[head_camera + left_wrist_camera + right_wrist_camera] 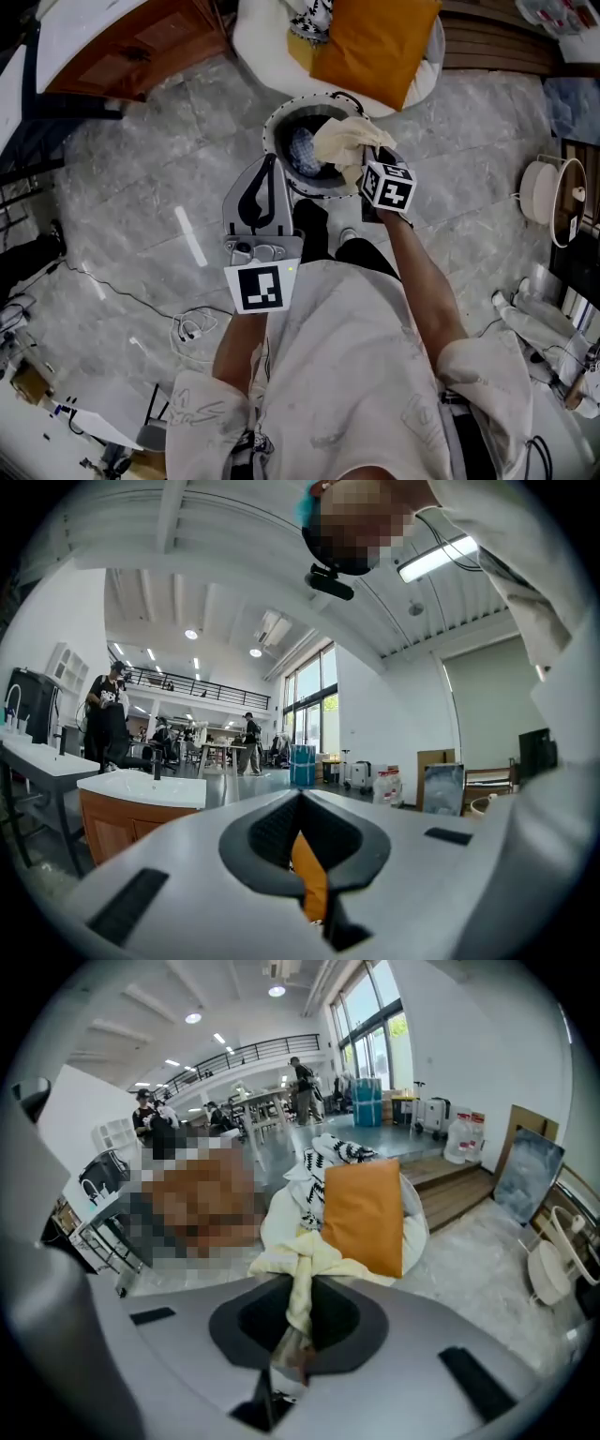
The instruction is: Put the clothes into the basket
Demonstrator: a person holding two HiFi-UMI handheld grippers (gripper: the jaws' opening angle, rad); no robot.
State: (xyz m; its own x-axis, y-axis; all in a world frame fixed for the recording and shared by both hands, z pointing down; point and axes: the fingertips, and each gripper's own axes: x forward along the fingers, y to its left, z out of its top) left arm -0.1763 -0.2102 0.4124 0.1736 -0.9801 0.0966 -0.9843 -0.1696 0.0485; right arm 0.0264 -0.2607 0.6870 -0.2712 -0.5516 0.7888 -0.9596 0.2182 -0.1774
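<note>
A round basket [277,120] stands on the grey floor ahead of my feet, with a bluish garment [305,148] inside. My right gripper [364,161] is shut on a pale yellow cloth [345,141] that hangs bunched over the basket's right rim. In the right gripper view the cloth [302,1274] runs as a twisted strip between the pads [298,1283]. My left gripper [272,161] hovers just left of the basket, its jaws together and nothing in them [300,799]. Behind the basket, a white seat [267,42] bears an orange cushion [375,42] and a black-and-white garment [314,14].
A wooden cabinet [141,42] stands at the back left and wooden steps [497,42] at the back right. A white round appliance [553,192] sits on the floor at the right. Cables [192,328] trail at the left near my legs.
</note>
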